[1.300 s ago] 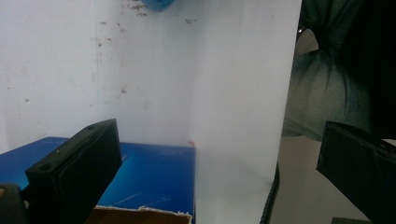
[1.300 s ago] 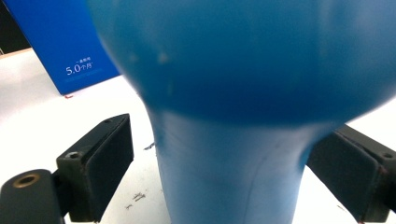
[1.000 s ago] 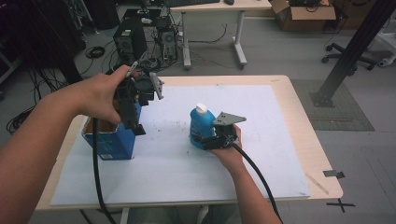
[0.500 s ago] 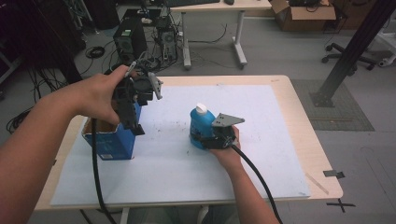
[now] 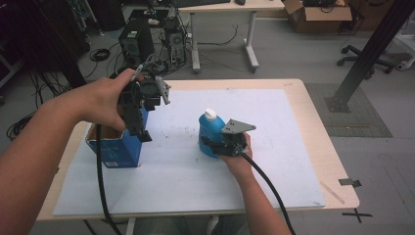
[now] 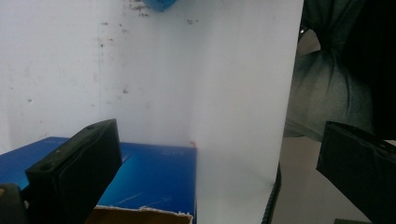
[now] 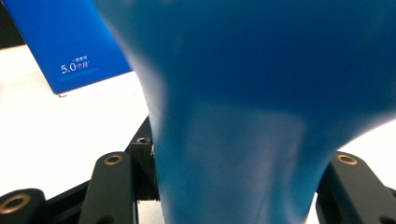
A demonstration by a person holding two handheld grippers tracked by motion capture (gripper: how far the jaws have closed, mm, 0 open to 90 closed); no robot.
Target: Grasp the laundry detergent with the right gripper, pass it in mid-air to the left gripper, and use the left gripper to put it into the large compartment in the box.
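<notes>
White-papered counter [image 5: 274,147]: blue bottle [image 5: 210,133] upright at centre, blue box [image 5: 115,149] at its 9 o'clock. Right tongs [image 5: 209,143] just closed, clenched on bottle's lower body. Left tongs [image 5: 139,129] released above box. Bottle looks rigid, smooth, possibly slippery, liquid-heavy; low waist grip suits.

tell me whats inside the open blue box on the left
The blue box is open at the top, with brown inner cardboard at its rim. The left gripper and hand above cover much of the opening, so any contents stay hidden.

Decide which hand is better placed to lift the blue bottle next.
Right: its tongs have just been closing onto the blue bottle. The left tongs hang open above the blue box.
</notes>
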